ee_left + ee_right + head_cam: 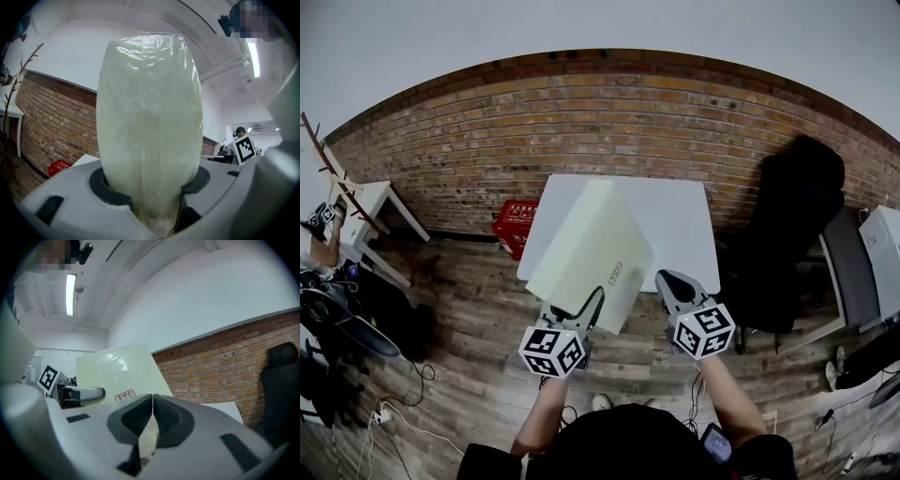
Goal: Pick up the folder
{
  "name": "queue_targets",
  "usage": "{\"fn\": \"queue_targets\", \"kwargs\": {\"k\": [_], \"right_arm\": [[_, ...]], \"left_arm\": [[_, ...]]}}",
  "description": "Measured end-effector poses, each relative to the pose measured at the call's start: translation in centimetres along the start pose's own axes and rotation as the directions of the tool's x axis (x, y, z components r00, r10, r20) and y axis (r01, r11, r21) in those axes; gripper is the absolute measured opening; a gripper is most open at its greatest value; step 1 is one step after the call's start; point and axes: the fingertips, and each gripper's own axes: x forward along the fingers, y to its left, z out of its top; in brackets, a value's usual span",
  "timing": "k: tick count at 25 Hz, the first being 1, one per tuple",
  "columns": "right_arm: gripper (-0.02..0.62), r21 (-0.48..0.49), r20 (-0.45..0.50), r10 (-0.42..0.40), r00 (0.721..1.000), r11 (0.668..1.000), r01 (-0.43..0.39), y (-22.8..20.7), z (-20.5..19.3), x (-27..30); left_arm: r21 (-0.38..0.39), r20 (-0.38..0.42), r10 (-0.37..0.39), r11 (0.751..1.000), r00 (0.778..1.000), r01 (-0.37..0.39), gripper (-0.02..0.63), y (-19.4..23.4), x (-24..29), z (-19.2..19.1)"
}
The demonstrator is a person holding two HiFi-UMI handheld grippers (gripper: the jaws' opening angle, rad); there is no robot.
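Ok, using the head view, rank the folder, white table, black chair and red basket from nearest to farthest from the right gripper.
1. folder: pinched in the right gripper's jaws, on its left.
2. white table: just ahead.
3. black chair: off to the right.
4. red basket: on the floor past the table's left side.

1. Folder (pixel 117 371), near right corner: small white label (pixel 124 395) with a red border and a few dark characters, too small to read.
2. Red crate (pixel 516 225), far left by the brick wall: white print, illegible.
3. Left marker cube (pixel 553 352) and right marker cube (pixel 703 330), near: black-and-white square codes, no lettering.
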Motion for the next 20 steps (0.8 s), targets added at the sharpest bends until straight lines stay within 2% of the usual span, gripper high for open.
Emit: {"fn": "queue_targets", "kwargs": {"k": [9,15,20], "right_arm": [[0.029,-0.015,0.027,-0.021,0.999,1.0,0.022,0.4,0.47,0.03],[0.028,-0.021,0.022,-0.023,0.999,1.0,0.023,0.58,0.46,-0.04],[0.028,-0.027,0.01,-0.018,1.0,0.999,0.019,0.92,0.25,0.03]], "left_arm": [[-0.007,0.013,-0.002,1.0,1.0,0.002,0.27,0.57,-0.16,0.52],[-0.047,0.02,-0.014,0.999,1.0,0.015,0.27,0.56,-0.03,0.45],[-0.041,0.02,-0.019,0.999,1.0,0.02,0.27,0.44,-0.02,0.64]]}}
